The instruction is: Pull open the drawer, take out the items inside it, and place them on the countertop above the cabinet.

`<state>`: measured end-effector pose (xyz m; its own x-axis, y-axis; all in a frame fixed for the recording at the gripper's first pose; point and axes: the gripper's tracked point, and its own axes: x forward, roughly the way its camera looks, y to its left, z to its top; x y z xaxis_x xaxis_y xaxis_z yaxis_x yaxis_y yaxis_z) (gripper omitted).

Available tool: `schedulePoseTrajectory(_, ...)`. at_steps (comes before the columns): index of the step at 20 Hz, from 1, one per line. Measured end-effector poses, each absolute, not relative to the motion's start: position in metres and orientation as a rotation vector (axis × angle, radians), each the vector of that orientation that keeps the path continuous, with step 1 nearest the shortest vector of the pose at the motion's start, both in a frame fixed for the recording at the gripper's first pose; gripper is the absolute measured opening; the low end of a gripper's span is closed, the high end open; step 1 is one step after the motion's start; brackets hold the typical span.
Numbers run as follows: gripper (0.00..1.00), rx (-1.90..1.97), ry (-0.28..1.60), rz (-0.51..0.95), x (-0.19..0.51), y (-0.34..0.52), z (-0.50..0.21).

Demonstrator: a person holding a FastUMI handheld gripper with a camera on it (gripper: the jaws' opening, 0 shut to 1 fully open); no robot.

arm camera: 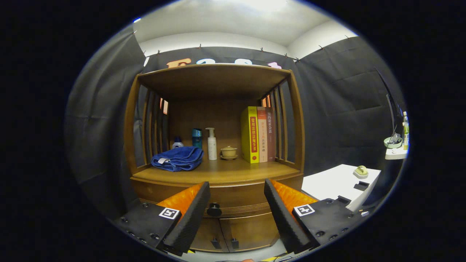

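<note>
A wooden cabinet stands ahead, with a closed drawer (pixel 233 200) under its countertop (pixel 225 173). The drawer's dark round knob (pixel 214 210) shows just beside my left finger, between the two fingers and a short way beyond them. My gripper (pixel 236 189) is open, fingers spread wide, nothing between them. What lies inside the drawer is hidden.
On the countertop lie a folded blue towel (pixel 178 158), a few bottles (pixel 211 143), a small lidded cup (pixel 228 151) and three upright books (pixel 257 134). Below the drawer are two cabinet doors (pixel 233 233). A white table (pixel 340 183) stands to the right.
</note>
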<state>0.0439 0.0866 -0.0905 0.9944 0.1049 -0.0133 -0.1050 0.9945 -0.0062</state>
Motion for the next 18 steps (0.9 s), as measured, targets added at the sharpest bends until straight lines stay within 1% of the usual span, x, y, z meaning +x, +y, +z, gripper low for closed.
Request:
schedulePoseTrajectory(6, 0.98, -0.034, 0.084, 0.144, 0.085, 0.115, -0.155)
schedulePoseTrajectory(15, 0.84, -0.083, 0.178, 0.164, 0.128, 0.132, -0.218)
schedulePoseTrajectory(18, 0.76, -0.051, 0.233, 0.193, 0.139, 0.140, -0.240)
